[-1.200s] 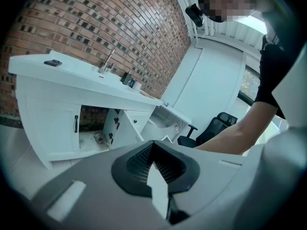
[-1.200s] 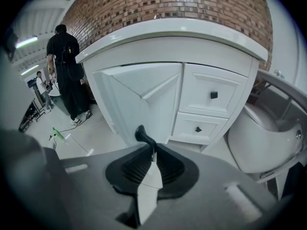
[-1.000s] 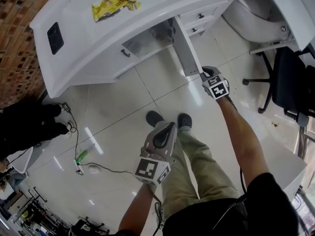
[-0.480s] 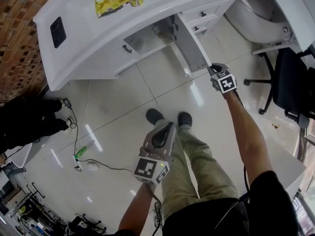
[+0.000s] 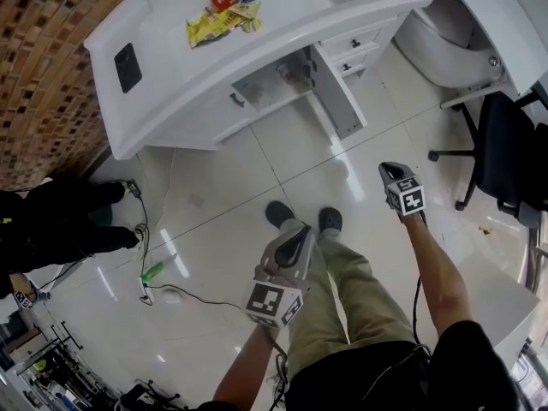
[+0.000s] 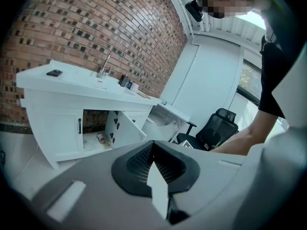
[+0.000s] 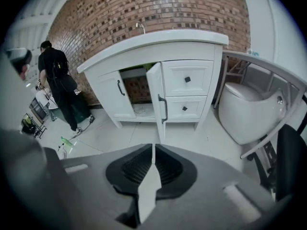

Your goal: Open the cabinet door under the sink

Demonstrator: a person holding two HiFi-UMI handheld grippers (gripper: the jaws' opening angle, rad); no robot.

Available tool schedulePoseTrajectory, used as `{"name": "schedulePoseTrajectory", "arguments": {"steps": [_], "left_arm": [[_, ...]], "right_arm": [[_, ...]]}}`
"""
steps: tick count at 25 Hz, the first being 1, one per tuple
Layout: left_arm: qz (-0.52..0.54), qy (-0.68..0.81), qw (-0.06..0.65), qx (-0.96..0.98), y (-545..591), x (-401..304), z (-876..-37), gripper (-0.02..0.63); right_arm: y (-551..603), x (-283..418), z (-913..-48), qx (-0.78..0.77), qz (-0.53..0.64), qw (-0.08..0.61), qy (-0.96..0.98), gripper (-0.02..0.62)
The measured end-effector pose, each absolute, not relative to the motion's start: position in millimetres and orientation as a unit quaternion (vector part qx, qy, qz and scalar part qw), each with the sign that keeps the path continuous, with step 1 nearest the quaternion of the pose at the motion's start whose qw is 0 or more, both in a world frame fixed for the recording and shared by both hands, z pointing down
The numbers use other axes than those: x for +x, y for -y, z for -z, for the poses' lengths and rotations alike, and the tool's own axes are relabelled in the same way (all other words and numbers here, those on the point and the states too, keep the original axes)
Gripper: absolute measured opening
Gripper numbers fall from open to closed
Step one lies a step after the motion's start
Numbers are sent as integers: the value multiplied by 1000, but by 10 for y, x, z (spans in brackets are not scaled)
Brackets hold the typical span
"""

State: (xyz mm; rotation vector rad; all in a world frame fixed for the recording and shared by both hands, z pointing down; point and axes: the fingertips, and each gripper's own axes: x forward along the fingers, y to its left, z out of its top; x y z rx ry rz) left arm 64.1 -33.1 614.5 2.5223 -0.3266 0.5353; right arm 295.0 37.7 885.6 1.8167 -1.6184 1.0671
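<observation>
Jaws of the left gripper are pressed together on nothing, in front of the person's legs. Further right, the cabinet door under the sink stands swung wide from the white vanity. Right gripper, jaws likewise together and empty, hovers well apart from that door.

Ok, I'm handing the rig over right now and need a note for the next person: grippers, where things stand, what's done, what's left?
Left hand-held gripper: shut, empty, held in front of the person's legs, away from the cabinet.
Right hand-held gripper: shut, empty, not touching the door, facing it across the floor.
Cabinet door: swung wide open, inside exposed; the neighbouring door to its left is shut.
Done: door opened.
Left: nothing apparent for this job.
</observation>
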Motion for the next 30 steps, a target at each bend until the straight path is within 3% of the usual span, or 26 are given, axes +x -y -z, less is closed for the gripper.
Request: {"name": "schedulePoseTrajectory", "arguments": {"steps": [9, 23, 30], "left_arm": [[-183, 157, 242, 940, 235, 394, -5257, 17], [-119, 230, 177, 950, 207, -24, -3749, 17], [-83, 268, 169, 945, 140, -107, -3461, 17]], "right_arm": [[-529, 1989, -7369, 575, -309, 248, 716, -8], [63, 1036, -3755, 510, -60, 120, 850, -8], [-115, 513, -3062, 478, -12, 68, 876, -8]]}}
